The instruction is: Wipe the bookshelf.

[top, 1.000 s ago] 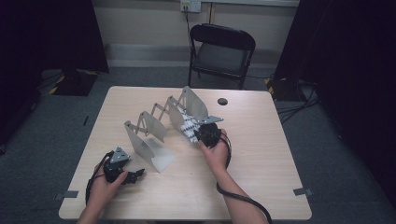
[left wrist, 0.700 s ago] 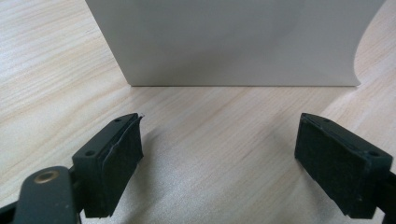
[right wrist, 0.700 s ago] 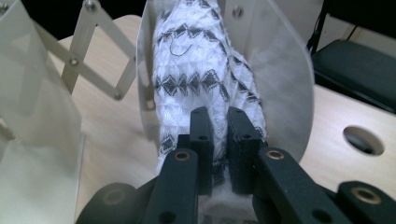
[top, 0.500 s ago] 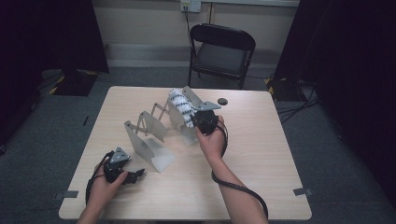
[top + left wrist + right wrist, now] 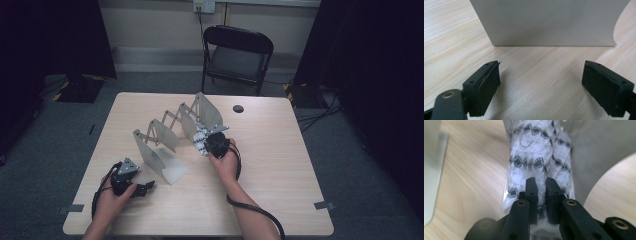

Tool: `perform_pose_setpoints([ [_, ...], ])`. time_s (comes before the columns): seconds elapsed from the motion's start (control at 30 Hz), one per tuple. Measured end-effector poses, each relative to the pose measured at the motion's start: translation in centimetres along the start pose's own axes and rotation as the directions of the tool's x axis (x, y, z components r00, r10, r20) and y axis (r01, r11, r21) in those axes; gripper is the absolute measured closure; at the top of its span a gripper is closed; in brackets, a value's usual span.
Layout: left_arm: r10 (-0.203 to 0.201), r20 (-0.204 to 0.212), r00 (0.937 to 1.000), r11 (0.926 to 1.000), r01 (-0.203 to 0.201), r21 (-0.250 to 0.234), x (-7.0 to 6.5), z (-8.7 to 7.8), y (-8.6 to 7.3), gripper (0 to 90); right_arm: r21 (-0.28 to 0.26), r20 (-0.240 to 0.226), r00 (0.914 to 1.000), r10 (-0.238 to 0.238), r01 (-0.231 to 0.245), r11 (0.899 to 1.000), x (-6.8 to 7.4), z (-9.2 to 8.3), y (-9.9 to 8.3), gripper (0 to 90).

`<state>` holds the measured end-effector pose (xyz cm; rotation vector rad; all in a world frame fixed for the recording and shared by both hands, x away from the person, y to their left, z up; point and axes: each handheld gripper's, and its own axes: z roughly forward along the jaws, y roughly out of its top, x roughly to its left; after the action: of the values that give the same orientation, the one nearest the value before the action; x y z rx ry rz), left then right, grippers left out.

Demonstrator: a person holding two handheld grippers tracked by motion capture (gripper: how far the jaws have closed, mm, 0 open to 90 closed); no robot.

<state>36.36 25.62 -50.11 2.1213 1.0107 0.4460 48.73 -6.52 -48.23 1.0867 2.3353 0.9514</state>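
A folding rack of several white panels [image 5: 159,157] stands across the table [image 5: 280,165]. My right gripper [image 5: 206,141] is shut on a white cloth with a black diamond pattern [image 5: 201,137] and holds it low between the rack's far panels. In the right gripper view the cloth [image 5: 534,157] hangs ahead of the nearly closed right gripper [image 5: 541,195], with a grey-white panel [image 5: 596,155] just to its right. My left gripper [image 5: 144,188] rests open on the table near the front panel. In the left gripper view, the left gripper [image 5: 541,85] has only wood between its jaws, and the front panel [image 5: 544,22] stands ahead.
A small dark round object [image 5: 238,108] lies near the table's far edge. A black folding chair [image 5: 237,55] stands behind the table. Bare tabletop stretches to the right of the rack and along the near edge.
My right gripper lifted the cloth up toward the rack's far end, then came back down and nearer, so the cloth now sits lower between the panels. The left gripper has not moved.
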Motion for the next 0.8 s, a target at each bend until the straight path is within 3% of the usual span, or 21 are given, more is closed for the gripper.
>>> perform_pose_setpoints([
  [0.1, 0.000, 0.000, 1.0000, 1.0000, 0.000, 0.000, 0.0, 0.0, 0.0, 14.6, 0.001, 0.000, 1.0000, -0.004, 0.004, 1.000, 0.1, -0.2, -0.1, 81.8],
  [0.2, -0.001, 0.000, 1.0000, 1.0000, 0.001, 0.000, 0.0, 0.0, 0.0, 14.6, -0.017, 0.001, 0.9998, 0.022, -0.022, 1.000, -0.1, -0.9, 0.2, 81.9],
  [0.33, 0.000, 0.000, 1.0000, 1.0000, 0.000, 0.000, 0.0, 0.0, 0.0, 14.6, -0.075, 0.028, 0.9992, 0.027, -0.025, 0.997, -0.6, -2.8, 1.3, 81.9],
  [0.6, -0.003, 0.001, 1.0000, 1.0000, 0.003, 0.000, 0.0, 0.0, 0.0, 14.6, -0.217, 0.065, 0.9970, 0.043, -0.028, 0.976, -1.2, -6.4, 5.3, 81.9],
  [0.8, -0.001, 0.001, 1.0000, 1.0000, 0.001, 0.000, 0.0, 0.0, 0.0, 14.6, -0.284, 0.093, 0.9945, 0.047, -0.018, 0.959, -1.0, -6.8, 7.2, 81.9],
])
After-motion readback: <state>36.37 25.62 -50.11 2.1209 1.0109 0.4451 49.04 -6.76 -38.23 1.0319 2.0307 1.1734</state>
